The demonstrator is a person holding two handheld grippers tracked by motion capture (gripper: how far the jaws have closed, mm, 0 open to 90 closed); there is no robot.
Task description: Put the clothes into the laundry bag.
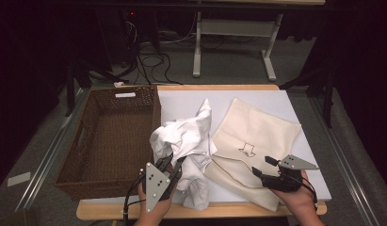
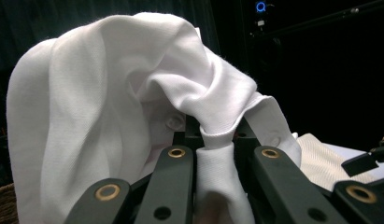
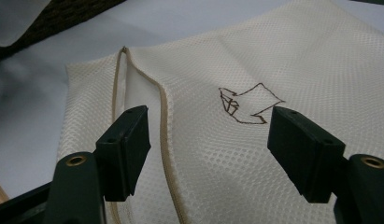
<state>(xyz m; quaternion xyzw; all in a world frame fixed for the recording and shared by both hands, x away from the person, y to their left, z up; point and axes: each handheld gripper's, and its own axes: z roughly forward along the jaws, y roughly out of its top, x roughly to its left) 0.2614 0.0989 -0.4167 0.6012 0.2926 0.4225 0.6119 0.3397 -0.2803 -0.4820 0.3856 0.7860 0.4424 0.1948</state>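
Note:
A crumpled white garment (image 1: 186, 136) hangs in a bunch over the table's white mat (image 1: 181, 99), beside the basket. My left gripper (image 1: 174, 162) is shut on a fold of it; in the left gripper view the garment (image 2: 110, 93) rises above the left gripper (image 2: 215, 140), with a twisted strip pinched between the jaws. A cream mesh bag (image 1: 257, 132) with a small brown drawing lies flat to the right. My right gripper (image 1: 264, 165) hovers over its near edge. In the right gripper view the right gripper (image 3: 215, 140) is open, its jaws either side of the bag (image 3: 217, 56) and its zipper (image 3: 164, 121).
A brown wicker basket (image 1: 73, 155) stands on the table's left half, touching the garment's side. The table's wooden front edge (image 1: 229, 211) is close to both hands. Behind the table are cables and a white desk frame (image 1: 229, 28) on the floor.

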